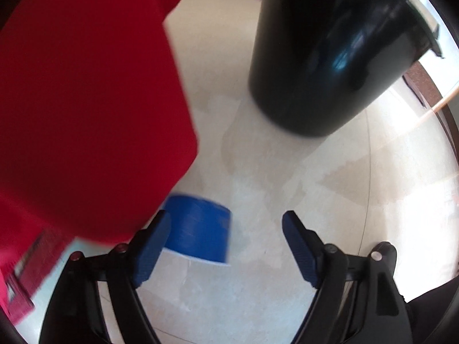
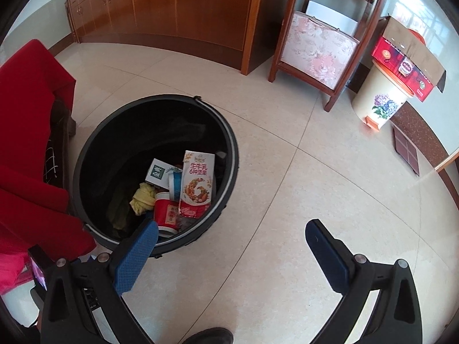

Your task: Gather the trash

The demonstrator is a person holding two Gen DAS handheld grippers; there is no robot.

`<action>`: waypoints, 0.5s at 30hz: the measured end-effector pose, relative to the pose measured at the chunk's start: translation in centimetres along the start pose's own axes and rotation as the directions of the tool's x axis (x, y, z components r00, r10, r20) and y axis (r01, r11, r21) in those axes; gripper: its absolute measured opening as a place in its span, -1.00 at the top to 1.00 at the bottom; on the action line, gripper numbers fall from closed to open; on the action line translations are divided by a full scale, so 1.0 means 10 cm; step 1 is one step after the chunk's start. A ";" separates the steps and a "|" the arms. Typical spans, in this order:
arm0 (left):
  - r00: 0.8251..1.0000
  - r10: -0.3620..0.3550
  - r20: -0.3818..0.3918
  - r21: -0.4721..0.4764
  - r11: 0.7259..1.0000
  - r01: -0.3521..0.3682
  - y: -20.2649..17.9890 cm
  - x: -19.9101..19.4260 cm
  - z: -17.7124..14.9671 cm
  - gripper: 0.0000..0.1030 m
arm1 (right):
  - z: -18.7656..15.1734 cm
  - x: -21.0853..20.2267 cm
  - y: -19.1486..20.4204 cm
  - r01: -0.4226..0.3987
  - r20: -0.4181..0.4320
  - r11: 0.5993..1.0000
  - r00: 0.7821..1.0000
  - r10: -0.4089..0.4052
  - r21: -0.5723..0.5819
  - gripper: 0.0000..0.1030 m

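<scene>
A black bucket (image 2: pixel 94 149) stands on the tiled floor and holds trash: a red-and-white carton (image 2: pixel 198 183), a red cup (image 2: pixel 167 212), a small green-and-white box (image 2: pixel 159 173) and a yellow crumpled wad (image 2: pixel 142 199). My right gripper (image 2: pixel 232 226) is open and empty, just right of the bucket's near rim. In the left wrist view the bucket (image 1: pixel 321 57) stands ahead to the right. A blue cup-like item (image 1: pixel 200 229) lies on the floor by my left finger. My left gripper (image 1: pixel 226 219) is open and empty above the floor.
A red cloth-covered piece of furniture (image 1: pixel 80 100) fills the left, also seen in the right wrist view (image 2: pixel 25 143). A wooden cabinet (image 2: pixel 178 8), a chair (image 2: pixel 318 48), a flowered bin (image 2: pixel 378 100) bearing a cardboard box (image 2: pixel 407 54), and a dark mat (image 2: pixel 406 149) lie beyond.
</scene>
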State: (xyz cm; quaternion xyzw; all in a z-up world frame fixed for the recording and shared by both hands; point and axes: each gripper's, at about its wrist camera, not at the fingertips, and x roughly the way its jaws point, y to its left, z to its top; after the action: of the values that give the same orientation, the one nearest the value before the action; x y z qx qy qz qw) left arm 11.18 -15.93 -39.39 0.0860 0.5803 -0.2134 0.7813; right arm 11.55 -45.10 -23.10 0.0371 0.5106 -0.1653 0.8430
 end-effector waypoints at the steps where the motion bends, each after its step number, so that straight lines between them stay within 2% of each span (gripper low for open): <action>1: 1.000 0.004 -0.012 -0.019 1.000 -0.004 0.02 0.05 0.00 -0.57 | 0.00 -0.02 0.01 -0.001 0.004 1.000 1.000 0.001 -0.006 -1.00; 3: 0.999 0.036 -0.001 -0.043 0.998 -0.036 0.03 0.10 0.04 -0.60 | -0.01 -0.06 0.03 -0.002 0.009 1.000 1.000 0.002 -0.012 -1.00; 5: 0.995 0.100 -0.001 -0.064 0.993 -0.100 0.10 0.13 0.03 -0.60 | -0.01 -0.08 0.02 -0.001 0.015 1.000 1.000 0.001 -0.013 -1.00; 7: 0.992 0.123 0.011 -0.063 0.990 -0.123 0.17 0.14 0.04 -0.60 | -0.02 -0.05 0.00 0.007 0.009 1.000 1.000 -0.007 -0.012 -1.00; 10: 0.988 0.155 -0.010 -0.055 0.986 -0.155 0.30 0.20 -0.08 -0.60 | -0.02 0.03 -0.04 0.007 -0.007 1.000 1.000 -0.007 -0.001 -1.00; 15: 0.992 0.114 -0.051 -0.057 0.991 -0.117 0.38 0.35 -0.19 -0.59 | -0.02 0.06 0.02 0.002 -0.010 1.000 1.000 -0.003 -0.021 -1.00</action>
State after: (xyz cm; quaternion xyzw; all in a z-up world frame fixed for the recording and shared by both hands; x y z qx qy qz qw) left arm 12.02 -12.66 -43.73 0.1010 0.5989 -0.1481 0.7805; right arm 11.69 -45.04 -23.74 0.0285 0.5164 -0.1608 0.8406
